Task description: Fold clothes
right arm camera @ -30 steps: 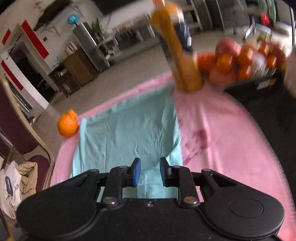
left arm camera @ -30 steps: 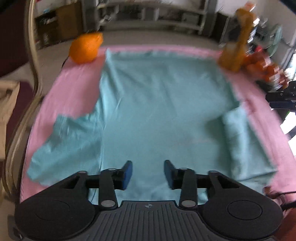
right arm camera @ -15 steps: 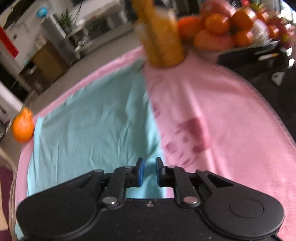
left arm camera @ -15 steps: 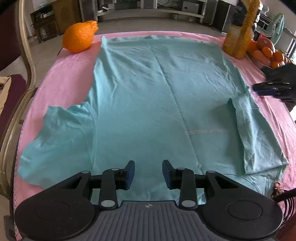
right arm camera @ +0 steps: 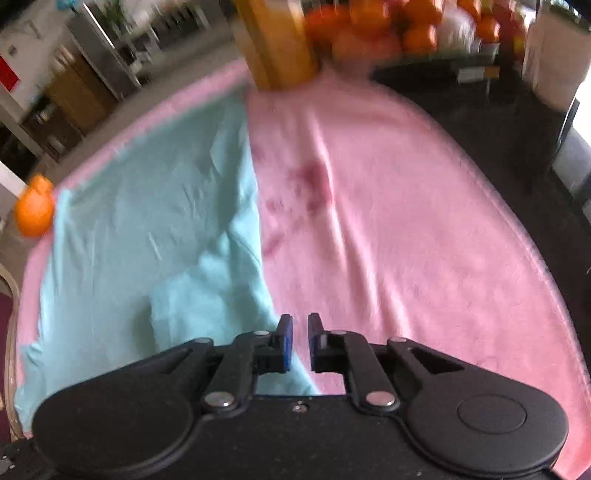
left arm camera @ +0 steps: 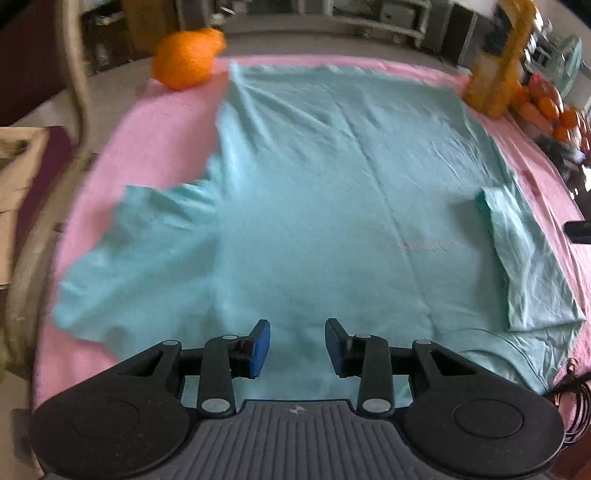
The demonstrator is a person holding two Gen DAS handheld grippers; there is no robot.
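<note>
Left wrist view first: a light teal T-shirt [left arm camera: 325, 206] lies spread flat on a pink blanket [left arm camera: 147, 140] that covers the table. One sleeve [left arm camera: 144, 251] is still fanned out to the left, while the opposite sleeve [left arm camera: 524, 254] is already turned in over the body. The left gripper [left arm camera: 297, 343] hangs over the near edge of the shirt, its jaws partly apart with nothing between the blue pads, only cloth below them. An orange fruit [left arm camera: 186, 59] sits at the far left corner of the blanket and a yellow bottle [left arm camera: 498, 70] at the far right, both clear of the fabric.

Right wrist view: the right gripper [right arm camera: 300, 341] sits above the shirt's right edge, where teal meets pink, just beside the folded-in sleeve [right arm camera: 207, 302]. Its jaws have just been closing and now stand only a narrow slit apart; no cloth is caught in that gap. A pile of oranges [right arm camera: 384, 26] is blurred at the far end, next to the bottle.

I judge the sleeve-folding step to be half done. Next, the left gripper needs to reach the spread sleeve, pinch its outer edge and carry it inward. The right jaws would have to widen before they could take any fabric.
</note>
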